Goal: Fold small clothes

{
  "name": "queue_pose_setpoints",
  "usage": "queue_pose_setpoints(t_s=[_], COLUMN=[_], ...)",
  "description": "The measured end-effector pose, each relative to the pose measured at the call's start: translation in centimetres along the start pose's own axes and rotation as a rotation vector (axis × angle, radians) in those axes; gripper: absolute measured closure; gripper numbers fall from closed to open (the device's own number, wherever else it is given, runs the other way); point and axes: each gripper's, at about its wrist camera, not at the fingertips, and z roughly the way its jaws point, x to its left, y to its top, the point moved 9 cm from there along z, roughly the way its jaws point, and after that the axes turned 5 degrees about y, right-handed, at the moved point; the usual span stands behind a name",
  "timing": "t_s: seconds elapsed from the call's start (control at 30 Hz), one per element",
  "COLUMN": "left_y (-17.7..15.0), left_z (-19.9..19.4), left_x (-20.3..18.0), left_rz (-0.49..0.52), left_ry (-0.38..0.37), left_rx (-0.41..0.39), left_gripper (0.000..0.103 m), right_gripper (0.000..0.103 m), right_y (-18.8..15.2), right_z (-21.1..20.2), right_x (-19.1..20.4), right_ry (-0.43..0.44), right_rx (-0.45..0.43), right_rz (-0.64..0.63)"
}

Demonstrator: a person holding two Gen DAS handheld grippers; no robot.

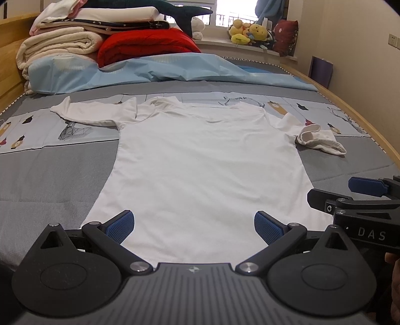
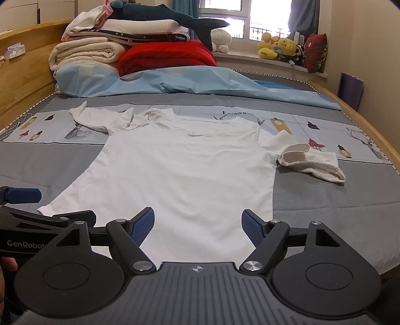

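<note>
The white T-shirt (image 1: 205, 160) lies spread flat on the bed (image 1: 50, 175), its hem just ahead of both grippers and its collar at the far end. The left gripper (image 1: 194, 226) and the right gripper (image 2: 197, 225) hover side by side over the hem, jaws spread wide, pinching nothing. Beyond the shirt sits a rumpled blue sheet (image 1: 162, 72).

Soft matt cloth shirt (image 1: 205, 160), seemingly cotton, on woven grey bedcover (image 1: 50, 175).

I see a wooden bed (image 2: 355, 105) with grey cover (image 2: 325, 197), blue sheet (image 2: 175, 82) bunched beyond, folded bedding (image 2: 85, 53) and red quilt (image 2: 165, 56) at the headboard (image 2: 22, 75), bright window (image 2: 222, 15), plush toys (image 2: 280, 48) on the sill, cream wall (image 2: 375, 50).
</note>
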Motion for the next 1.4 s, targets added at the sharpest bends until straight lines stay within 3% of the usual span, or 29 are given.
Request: queue_pose_setpoints(t_s=[0.23, 0.27, 0.33, 0.37, 0.43, 0.53, 0.6, 0.67, 0.73, 0.83, 0.93, 1.1, 1.2, 1.23, 1.27, 1.3, 1.4], left_y=[0.6, 1.1, 2.6, 3.5, 5.4, 7.1, 7.0, 6.0, 4.8, 4.0, 3.2, 1.4, 0.0, -0.4, -0.6, -0.7, -1.1], left_z=[-0.1, -0.1, 0.0, 0.2, 1.0, 3.9, 6.9, 10.0, 12.7, 14.7, 15.8, 16.8, 16.9, 16.9, 16.8, 16.5, 15.6], left_x=[0.4, 0.9, 2.0, 2.7, 4.3, 7.3, 9.6, 11.7, 13.8, 16.1, 17.5, 17.6, 16.7, 16.5, 16.3, 16.0, 14.9], left_rz=[-0.005, -0.009, 0.018, 0.037, 0.097, 0.092, 0.045, -0.023, -0.091, -0.150, -0.211, -0.199, -0.139, -0.114, -0.090, -0.076, -0.061], left_ry=[-0.007, -0.018, -0.044, -0.050, -0.056, -0.099, -0.100, -0.080, -0.040, -0.004, -0.018, -0.030, -0.038, -0.028, -0.021, -0.028, -0.055], left_rx=[-0.009, -0.013, -0.024, -0.039, -0.071, -0.023, 0.043, 0.157, 0.269, 0.354, 0.416, 0.481, 0.528, 0.538, 0.539, 0.535, 0.543], left_gripper=[0.001, 0.001, 0.001, 0.002, 0.015, 0.044, 0.047, 0.047, 0.047, 0.047, 0.047, 0.049, 0.073, 0.083, 0.086, 0.093, 0.096], right_gripper=[0.027, 0.030, 0.048, 0.051, 0.062, 0.065, 0.065, 0.063, 0.064, 0.063, 0.063, 0.063, 0.076, 0.090, 0.098, 0.099, 0.100], right_y=[0.2, 0.8, 2.6, 3.6, 5.7, 7.6, 7.0, 5.2, 2.8, 0.4, -0.9, -3.2, -4.1, -4.0, -4.0, -4.0, -4.0], right_z=[0.0, -0.4, -1.2, -1.5, -1.9, -1.0, 1.1, 3.8, 7.2, 10.2, 12.6, 14.4, 15.0, 15.0, 15.0, 14.9, 14.6], right_x=[-0.5, -1.1, -3.1, -4.4, -7.3, -11.5, -13.7, -15.2, -15.2, -15.2, -14.8, -14.2, -14.1, -14.0, -13.9, -14.0, -15.0], right_ry=[-0.017, -0.011, -0.017, -0.027, -0.028, -0.012, -0.009, -0.011, 0.063, 0.011, 0.010, 0.010, -0.008, -0.007, 0.002, 0.006, -0.007], right_rx=[0.000, -0.017, -0.080, -0.103, -0.145, -0.192, -0.112, 0.019, 0.140, 0.275, 0.367, 0.456, 0.489, 0.484, 0.480, 0.481, 0.472], right_rz=[-0.016, 0.006, 0.042, 0.054, 0.093, 0.136, 0.161, 0.245, 0.351, 0.317, 0.312, 0.288, 0.259, 0.240, 0.238, 0.246, 0.268])
